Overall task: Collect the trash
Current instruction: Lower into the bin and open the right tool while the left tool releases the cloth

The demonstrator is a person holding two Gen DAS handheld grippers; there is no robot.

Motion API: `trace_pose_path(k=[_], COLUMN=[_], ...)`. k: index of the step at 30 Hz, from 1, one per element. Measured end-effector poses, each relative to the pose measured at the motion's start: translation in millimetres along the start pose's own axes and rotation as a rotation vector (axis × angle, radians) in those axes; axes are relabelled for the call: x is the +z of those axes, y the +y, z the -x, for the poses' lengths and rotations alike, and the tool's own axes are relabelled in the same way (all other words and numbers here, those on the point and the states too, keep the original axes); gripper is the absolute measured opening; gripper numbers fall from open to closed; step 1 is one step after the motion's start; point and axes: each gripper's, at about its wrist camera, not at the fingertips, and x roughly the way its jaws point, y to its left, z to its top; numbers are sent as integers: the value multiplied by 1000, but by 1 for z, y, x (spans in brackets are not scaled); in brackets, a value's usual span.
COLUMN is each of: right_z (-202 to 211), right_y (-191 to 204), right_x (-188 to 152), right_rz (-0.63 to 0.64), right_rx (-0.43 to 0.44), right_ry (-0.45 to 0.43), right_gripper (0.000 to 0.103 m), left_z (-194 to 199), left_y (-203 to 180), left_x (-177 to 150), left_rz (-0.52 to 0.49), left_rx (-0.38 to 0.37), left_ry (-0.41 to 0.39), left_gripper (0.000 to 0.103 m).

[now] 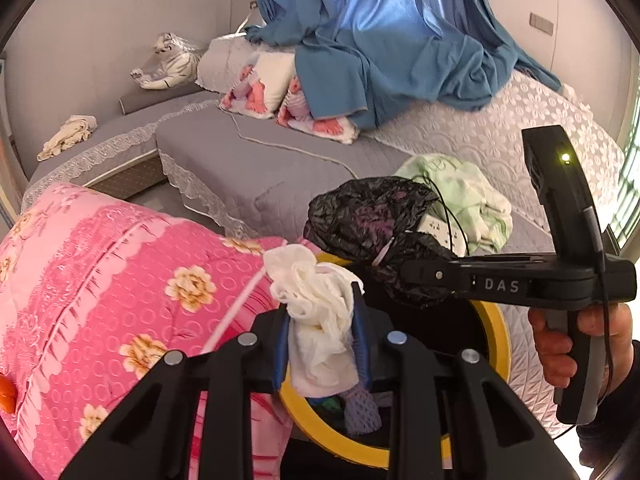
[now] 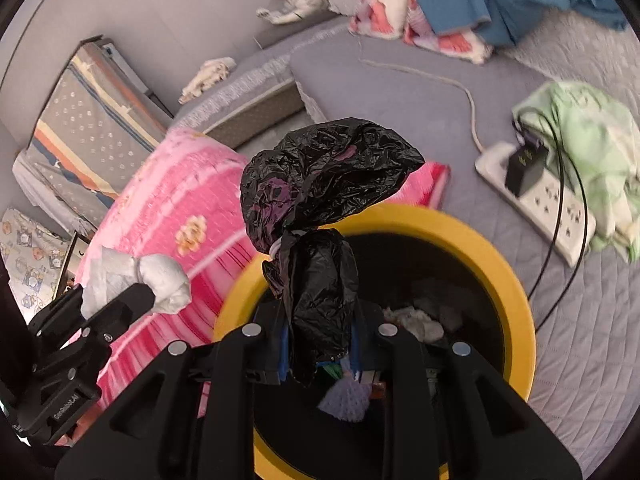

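A yellow-rimmed bin [image 2: 516,280] with a black inside stands on the grey bed, with several scraps lying in it. My left gripper [image 1: 320,312] is shut on a crumpled white tissue wad [image 1: 316,300], held over the bin's yellow rim [image 1: 502,344]. My right gripper [image 2: 318,332] is shut on the neck of a tied black plastic bag [image 2: 320,176], whose bulging end hangs above the bin's mouth. In the left wrist view the right gripper [image 1: 404,276] reaches in from the right with the black bag [image 1: 368,216]. In the right wrist view the left gripper [image 2: 132,292] holds the tissue [image 2: 164,280] at lower left.
A folded pink floral quilt [image 1: 100,280] lies against the bin on the left. A white power strip [image 2: 540,200] with a black plug and cable, and a pale green cloth [image 2: 588,140], lie right of the bin. Blue curtain fabric [image 1: 380,40], pillows and a toy tiger [image 1: 172,64] sit farther back.
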Motion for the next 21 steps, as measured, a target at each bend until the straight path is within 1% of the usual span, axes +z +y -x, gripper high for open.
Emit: trace_pose_path(k=[5, 10, 15, 21], right_z=[-10, -14, -17, -26], right_y=[-15, -24, -31, -35], right_x=[-13, -21, -27, -30], right_rz=[-38, -57, -63, -75], right_rx=[-18, -43, -93, -94], right_ry=[40, 56, 66, 99], right_gripper=[21, 21, 21, 21], left_z=[-15, -27, -37, -44], left_y=[-6, -12, -18, -19], left_x=[-7, -12, -17, -20], left_rz=[-18, -32, -42, -40], left_rx=[-5, -14, -19, -21], left_ry=[38, 69, 98, 114], left_gripper=[25, 25, 25, 25])
